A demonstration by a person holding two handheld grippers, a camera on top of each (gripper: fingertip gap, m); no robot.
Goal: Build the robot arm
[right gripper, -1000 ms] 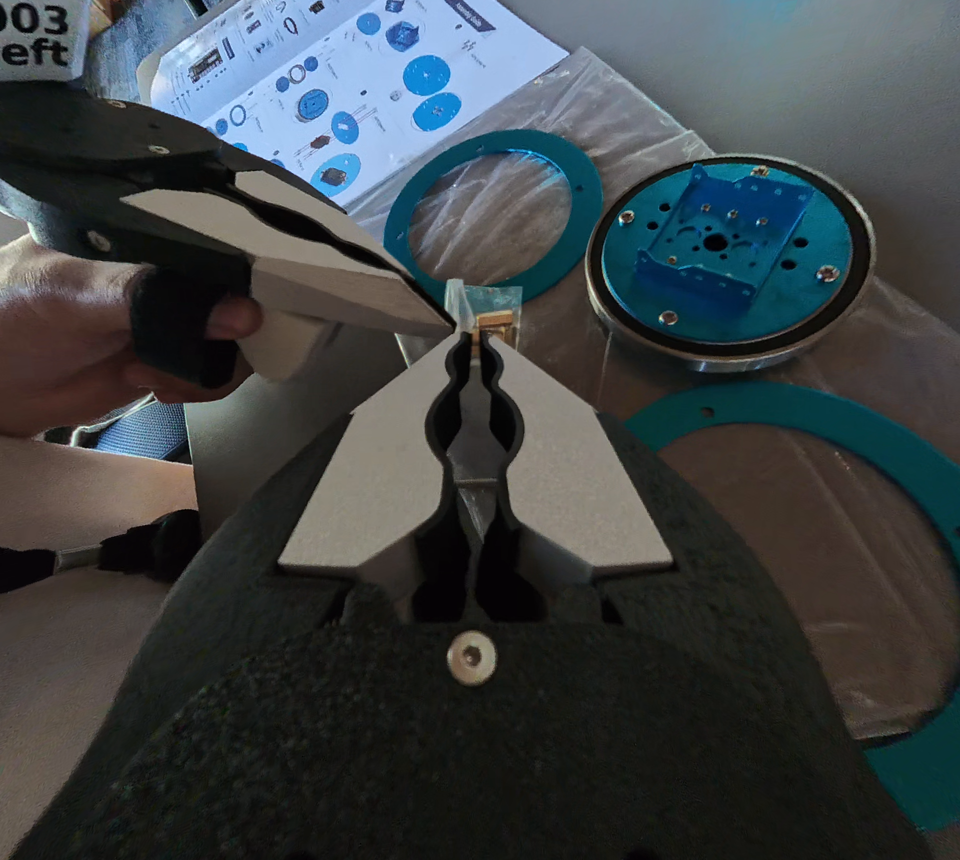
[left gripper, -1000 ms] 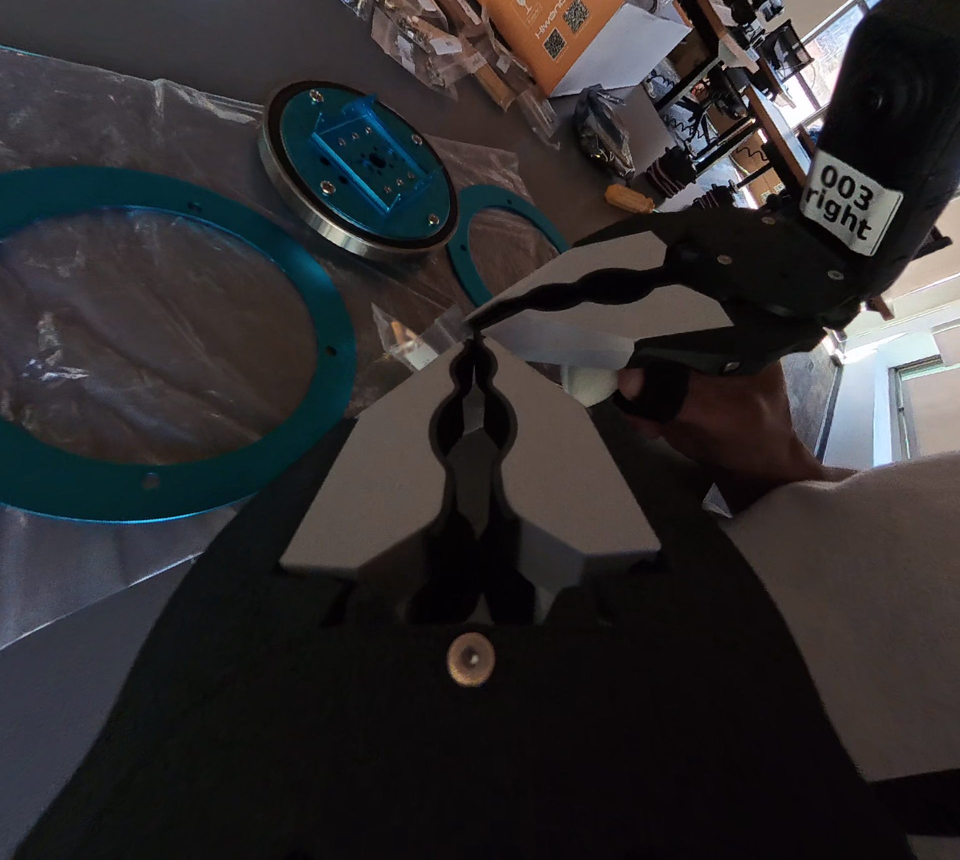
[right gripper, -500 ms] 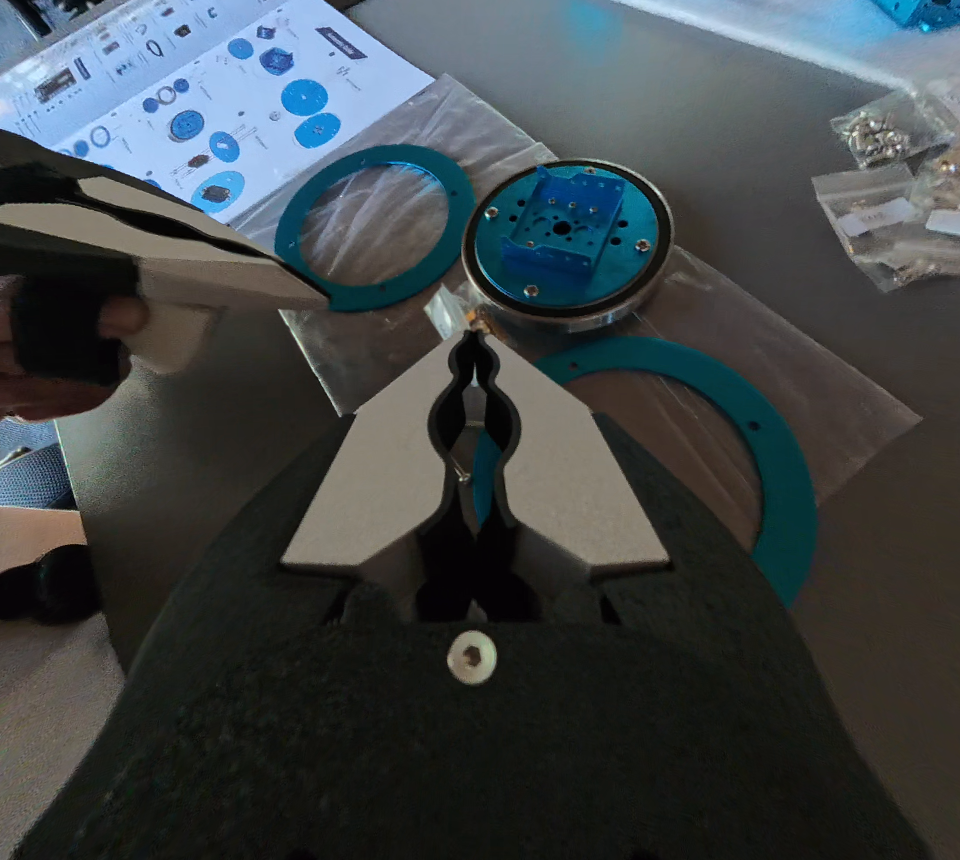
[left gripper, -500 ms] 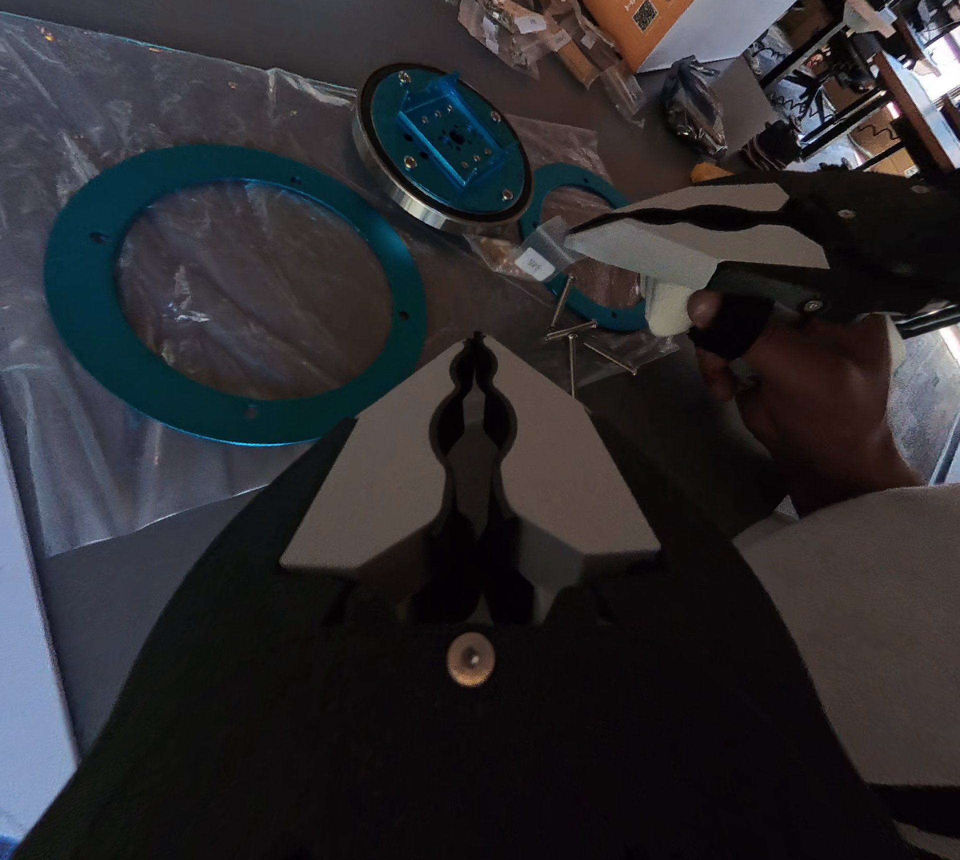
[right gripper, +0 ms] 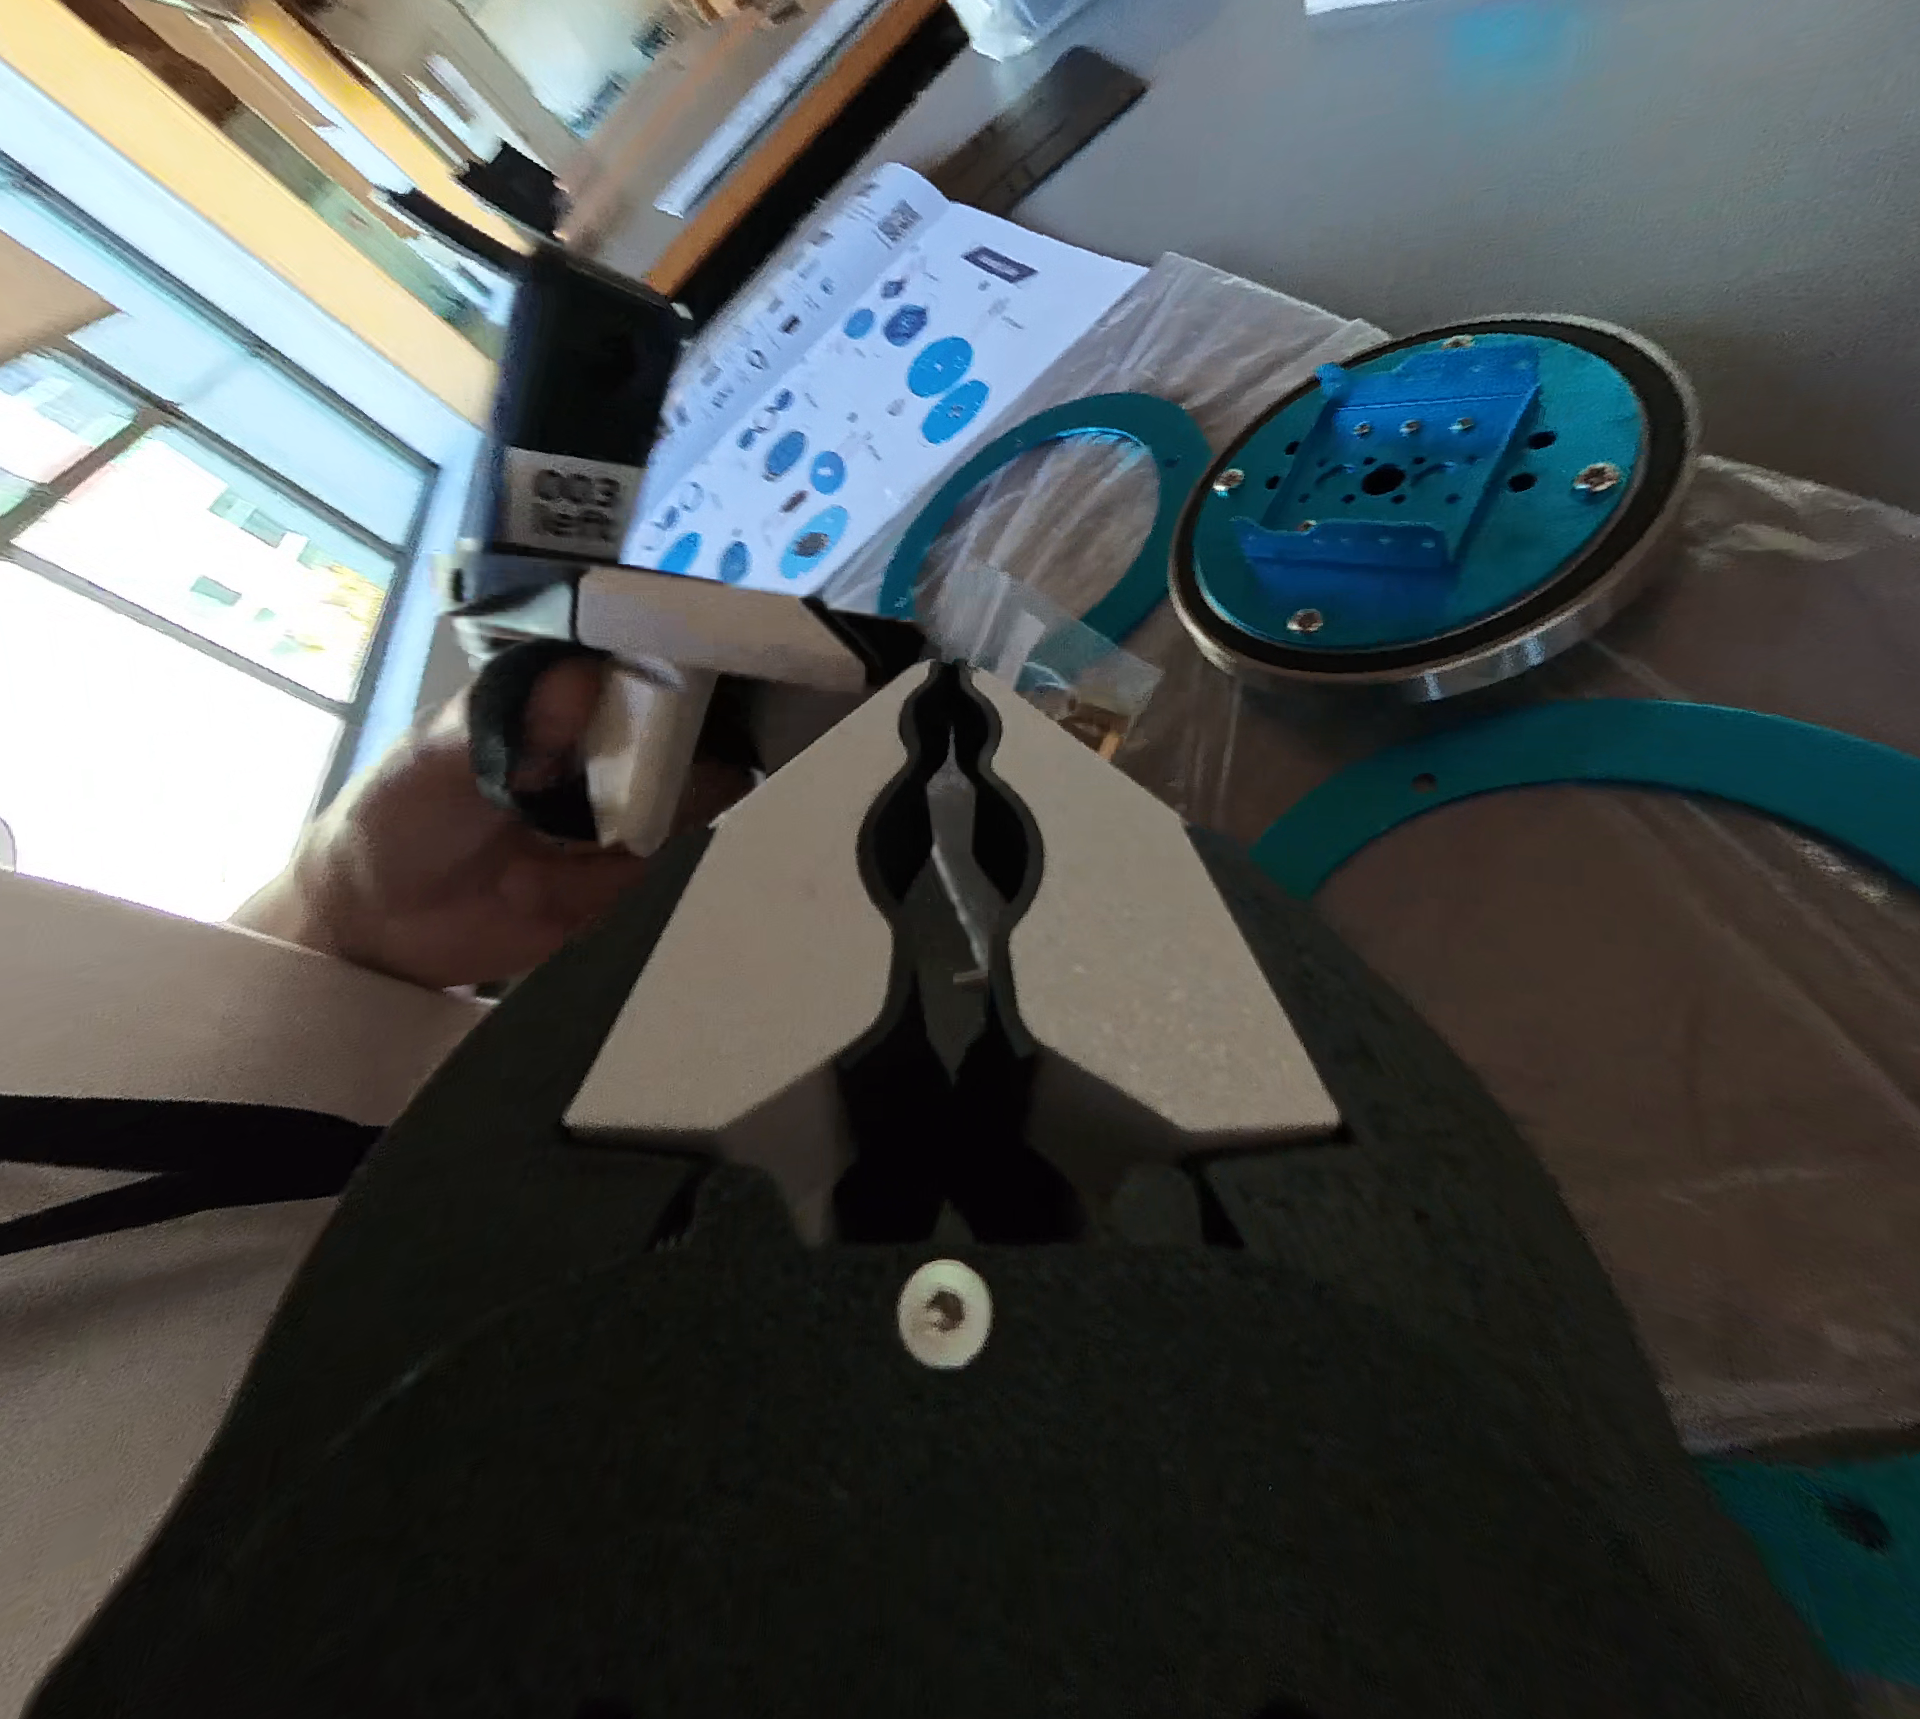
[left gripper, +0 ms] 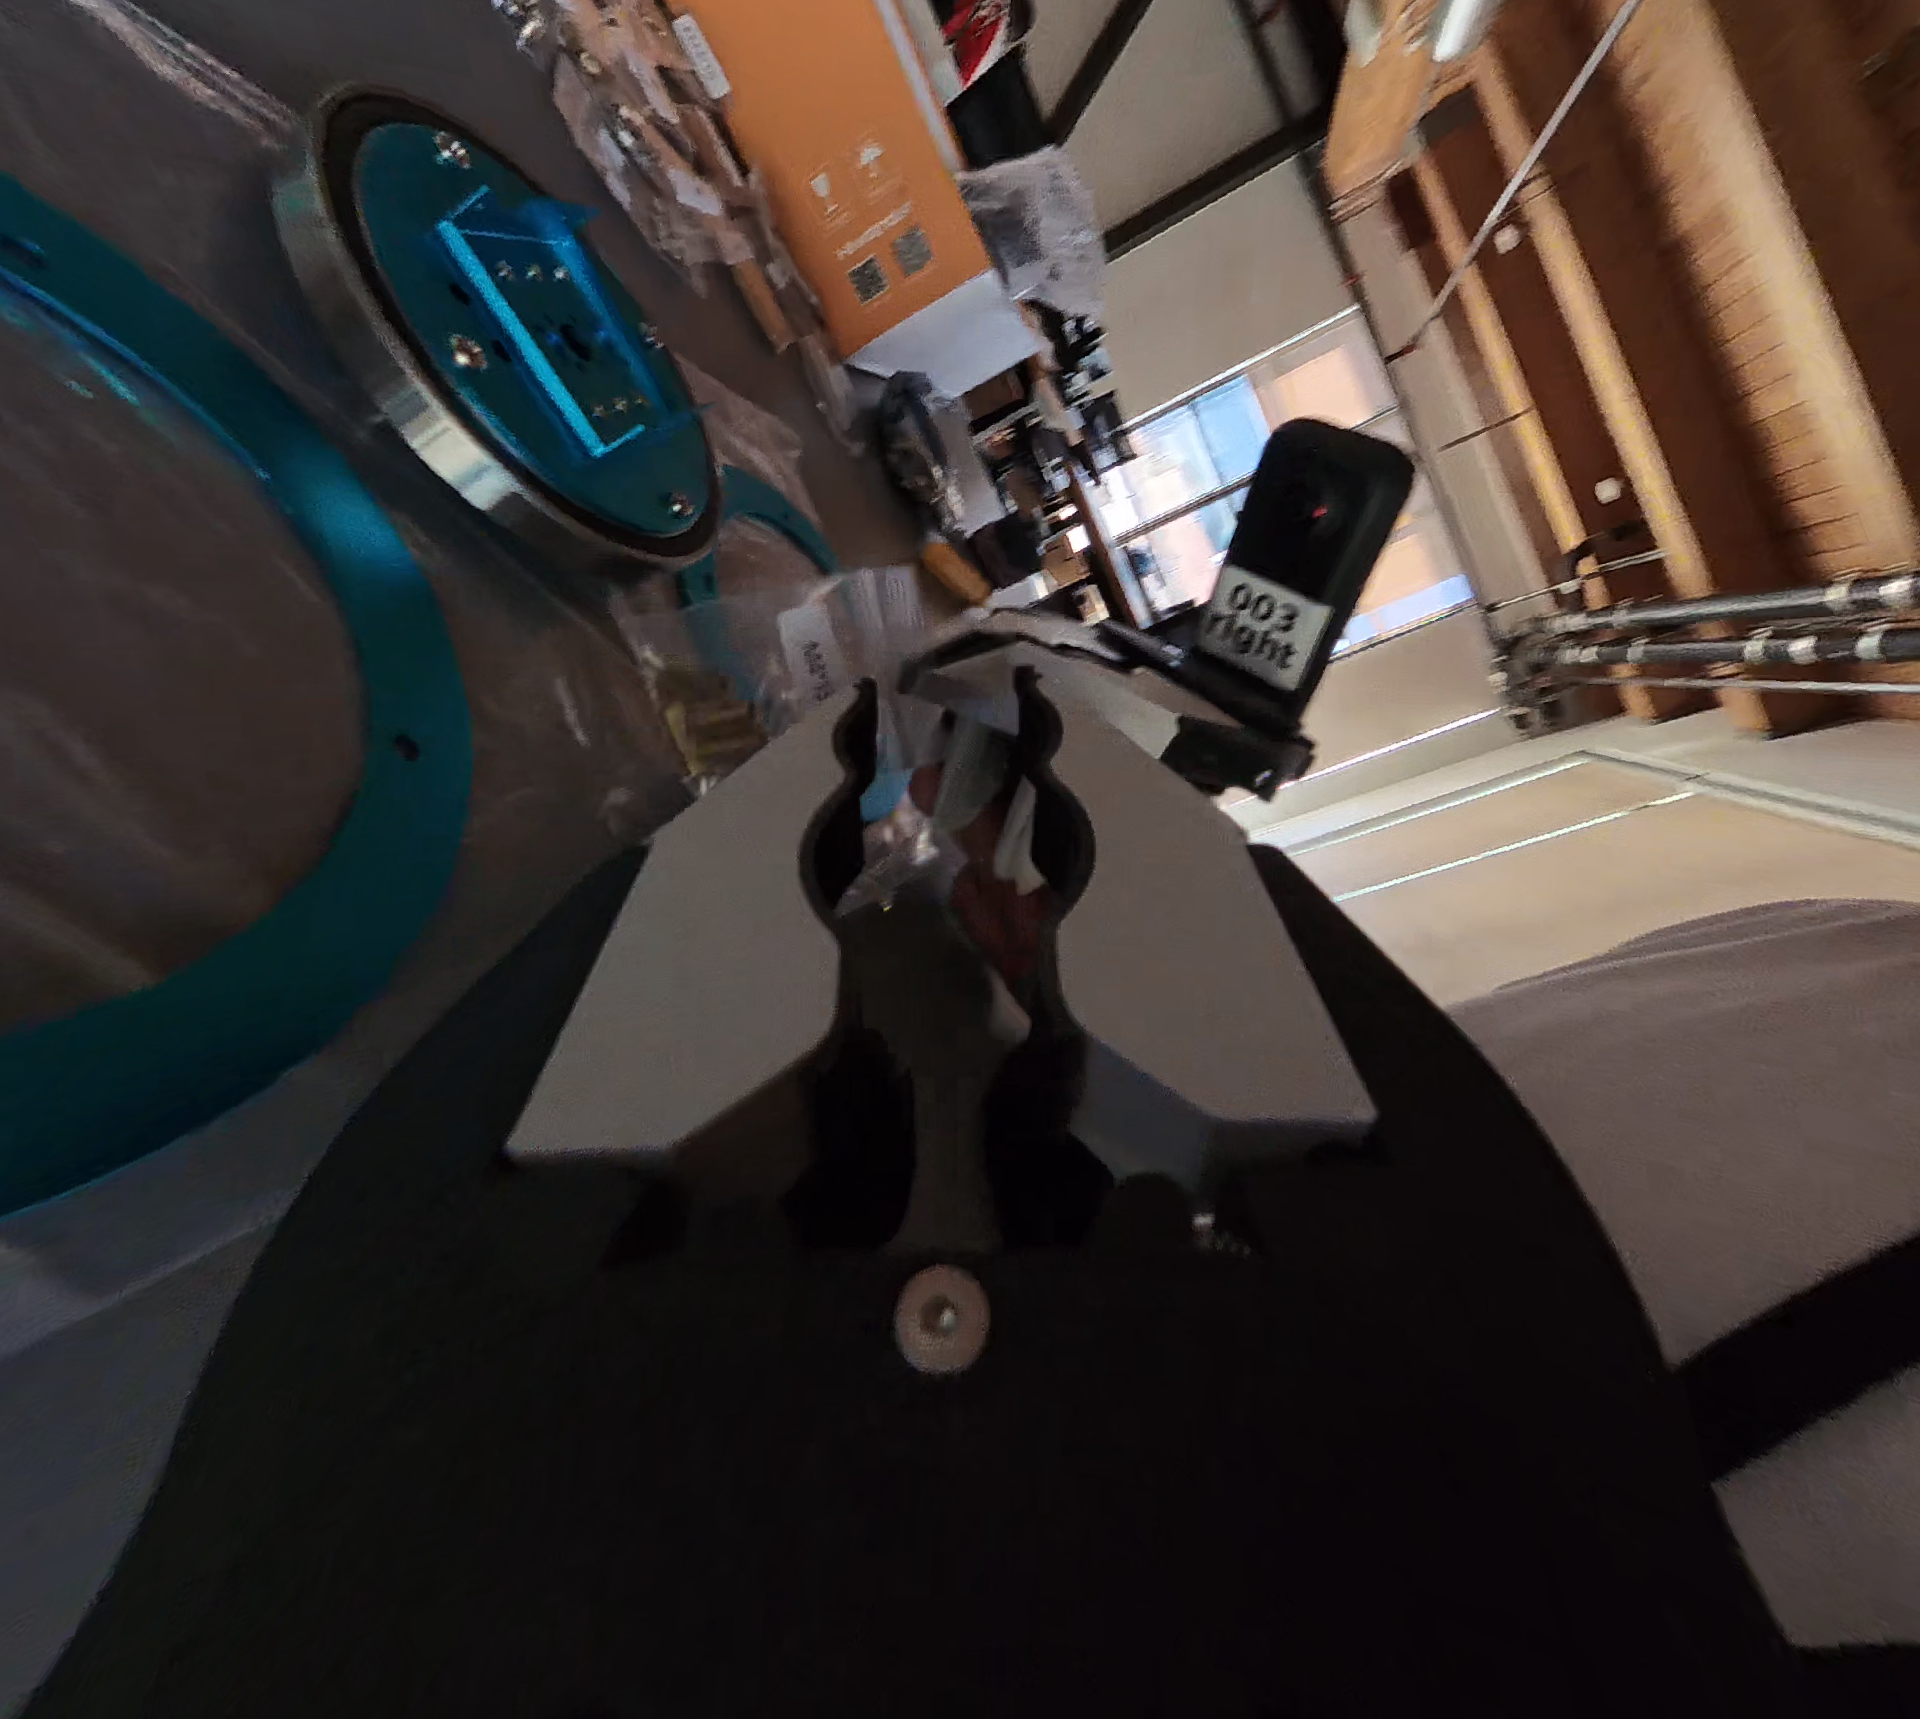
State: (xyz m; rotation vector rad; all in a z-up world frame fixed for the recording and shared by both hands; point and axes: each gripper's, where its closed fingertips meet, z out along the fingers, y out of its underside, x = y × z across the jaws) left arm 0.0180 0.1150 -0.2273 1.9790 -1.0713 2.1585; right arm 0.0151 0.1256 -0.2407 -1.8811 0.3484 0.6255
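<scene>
Small clear bag [right gripper: 1049, 667] of brass-coloured bits sits at frame centre in both views, right at the two tool tips.

Right gripper [right gripper: 948, 682]: jaws closed to a thin slit, pinching an edge of the bag. A slim metal piece shows in the gap lower down, too blurred to identify.

Left gripper [left gripper: 940, 698]: jaws parted a little. Bag plastic and the right gripper's tip sit in or behind the gap; can't tell if it has any hold.

Progress: bag looks lifted off the sheet; can't tell if it's open. The blue parts are all lying loose, so assembly looks mostly undone.

Around it:
- blue disc with bracket [right gripper: 1429, 495] in a steel ring, right of centre in the right view
- small blue ring [right gripper: 1044, 490] just left of the disc
- large blue ring [right gripper: 1621, 760] below the disc
- all on clear plastic sheet [right gripper: 1558, 1046]
- open instruction booklet [right gripper: 862, 402], upper centre

Surface: grey table [right gripper: 1455, 142]. More hardware bags [left gripper: 623, 142] and an orange box [left gripper: 779, 59] in the upper left of the left view. Room: windows, wood panelling, cluttered benches. Both views are tilted and blurred.
</scene>
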